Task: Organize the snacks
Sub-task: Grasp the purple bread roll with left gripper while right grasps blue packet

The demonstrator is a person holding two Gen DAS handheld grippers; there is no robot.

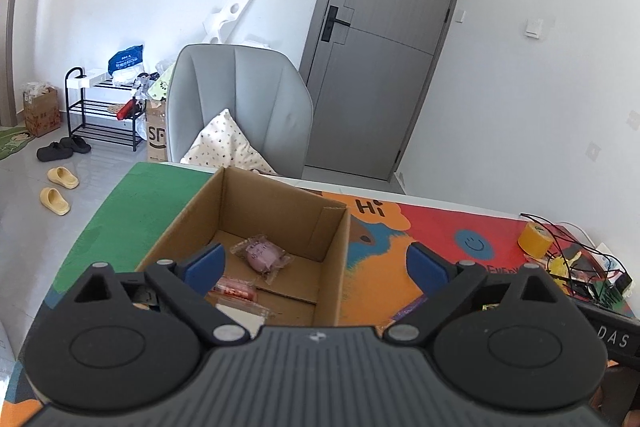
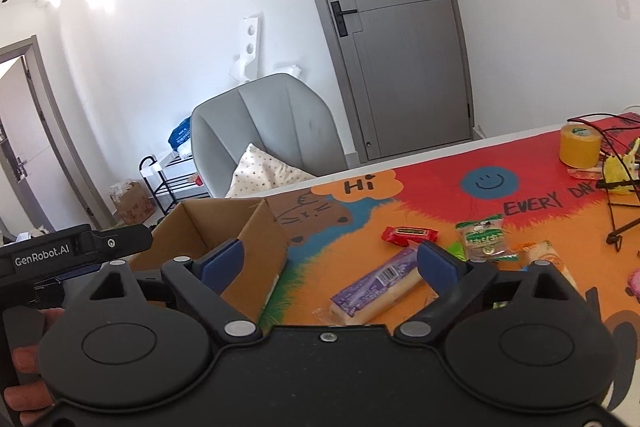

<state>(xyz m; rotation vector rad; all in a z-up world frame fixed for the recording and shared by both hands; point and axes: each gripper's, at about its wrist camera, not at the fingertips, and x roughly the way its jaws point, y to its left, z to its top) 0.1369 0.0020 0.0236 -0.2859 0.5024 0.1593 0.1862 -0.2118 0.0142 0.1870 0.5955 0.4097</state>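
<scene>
A: We're at a colourful mat (image 2: 436,199) on a table, grey door behind. How far are we?

B: The cardboard box (image 1: 332,267) holds a pink snack (image 1: 262,253) and a red one (image 1: 236,291). Right of the box, a purple bar (image 2: 376,289), red bar (image 2: 410,235) and green packet (image 2: 482,237) wait.

A: Claws?

B: Left gripper (image 1: 316,263) and right gripper (image 2: 330,263) are both spread, empty. There is open mat right of the box; mind its wall.

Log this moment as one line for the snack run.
left claw: open, empty | right claw: open, empty | cardboard box: pink snack inside | purple packet: on mat
</scene>
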